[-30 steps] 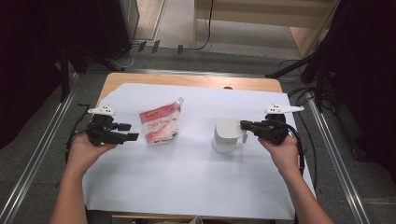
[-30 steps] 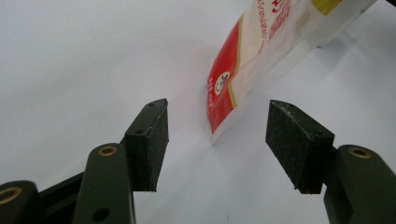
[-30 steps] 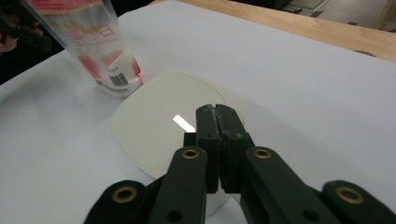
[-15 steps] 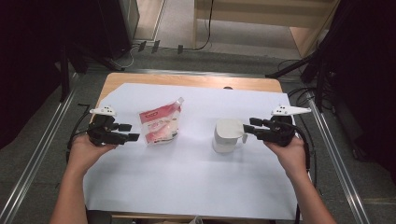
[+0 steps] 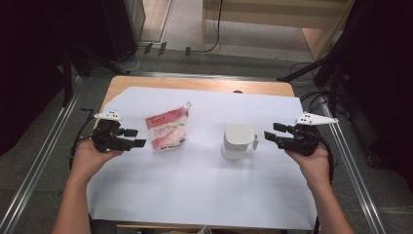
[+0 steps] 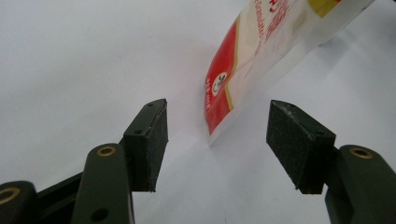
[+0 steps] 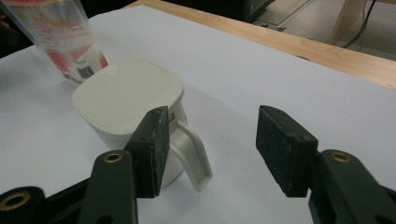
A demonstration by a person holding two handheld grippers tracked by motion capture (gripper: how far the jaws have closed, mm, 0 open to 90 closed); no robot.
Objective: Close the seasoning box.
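Nearest the person, both forearms come in over the white paper sheet (image 5: 195, 195) that covers the wooden table (image 5: 195, 84), which gives the things a plain ground to stand on.

The left gripper (image 5: 139, 143) hovers at about nine o'clock of the sheet's middle, its jaws parted wide with nothing between the pads. In the left gripper view the red and white pouch (image 6: 261, 56) stands just ahead of the tips, its bottom corner nearest; the jaws seem lined up on that edge, ready to take it.

The right gripper (image 5: 271, 138) sits at about three o'clock, just beside the white lidded jug (image 5: 237, 141) and apart from it. Its jaws have just been opening and now stand half spread, empty. In the right gripper view the jug's handle (image 7: 191, 156) points toward the tips, so the handle was likely the part it gripped, and the jug now looks set down upright on its own.

Farther off, at about eleven o'clock of the jug, the pouch (image 5: 166, 129) leans back with its spout corner up, well apart from the jug, leaving each hand its own thing.
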